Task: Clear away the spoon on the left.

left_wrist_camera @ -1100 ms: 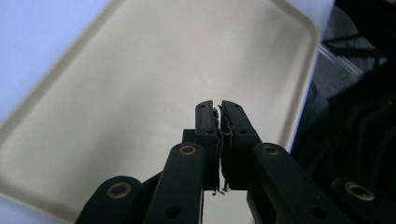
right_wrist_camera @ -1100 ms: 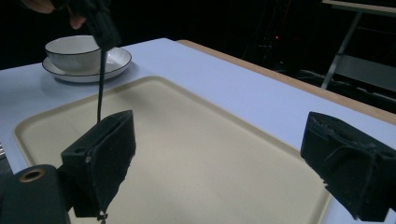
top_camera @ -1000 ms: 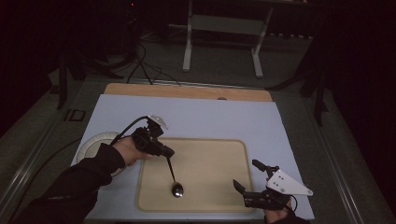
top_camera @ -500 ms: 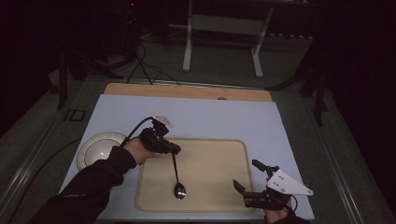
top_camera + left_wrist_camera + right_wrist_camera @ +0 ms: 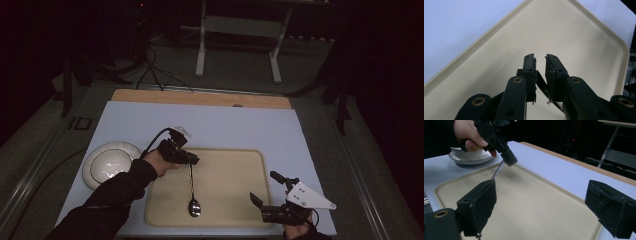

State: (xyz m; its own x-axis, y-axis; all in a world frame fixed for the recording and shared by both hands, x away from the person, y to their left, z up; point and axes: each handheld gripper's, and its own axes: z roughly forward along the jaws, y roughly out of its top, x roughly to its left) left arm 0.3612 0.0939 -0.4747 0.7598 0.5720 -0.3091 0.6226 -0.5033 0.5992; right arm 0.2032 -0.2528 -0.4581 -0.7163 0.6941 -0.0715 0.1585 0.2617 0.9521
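The left gripper (image 5: 192, 160) stood over the near-left part of the beige tray (image 5: 250, 160), and the handle of a metal spoon (image 5: 193, 200) ran from its tips down toward the person. The bowl of the spoon already rested on the tray floor, near the front rim. In the left gripper view the two black jaws had a narrow gap between them, with the thin handle passing through that gap. The jaws had just been opening a little, and it was hard to tell if the pads (image 5: 530, 67) were pressing on the handle or only standing beside it.

The right gripper (image 5: 272, 192) waited at the near-right corner of the tray with its jaws wide apart and nothing between them. A white bowl on a plate (image 5: 111, 162) sat on the pale blue mat (image 5: 220, 125), just to the left of the tray.

The work in hand looked like laying the spoon on the tray. The main risk was in the release. If the jaws opened while the handle was raised at an angle, the handle might drop, bounce or roll, and the spoon might end crooked. If the left gripper pulled away before the pads were fully clear, it could drag the spoon toward the tray's left edge or over it.
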